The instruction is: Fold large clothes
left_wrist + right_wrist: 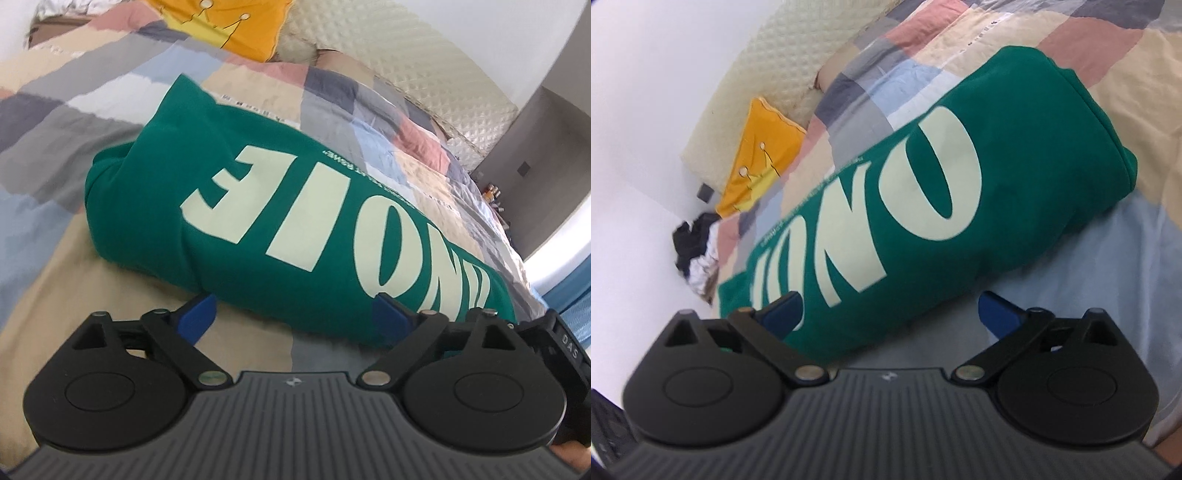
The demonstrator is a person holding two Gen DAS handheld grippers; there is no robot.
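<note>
Lying folded into a long, thick green bundle on the patchwork bedspread: the green sweatshirt (280, 206), its big pale lettering facing up, sleeves and sides apparently tucked under. Looking well along in the folding, judging by the tidy band shape; probably waiting for one more fold end to end, or only for smoothing. Resting lengthwise so that each end falls toward one tool, which would suit lifting both ends at once.

Hovering at the near long edge of the bundle: the left gripper (295, 317), jaws spread wide, blue fingertips (201, 314) bracketing the hem without pressing on it. Gripping nothing; one tip sitting over the bare spread, the other overlapping the green cloth in the left wrist view, though actual touch cannot be told.

Waiting at the other stretch of the same edge: the right gripper (892, 314), likewise spread wide and empty, one tip in front of the lettering, the other over the pale blue patch of the bedspread (1071, 266). Pointing down at a slant toward the cloth, as if about to pinch the edge.

Farther out, propped near the head of the bed: a yellow cushion (236, 26) against a cream quilted headboard (424, 66). Heaped in the corner by the wall: some dark and white clothes (696, 254), well apart from the work.
</note>
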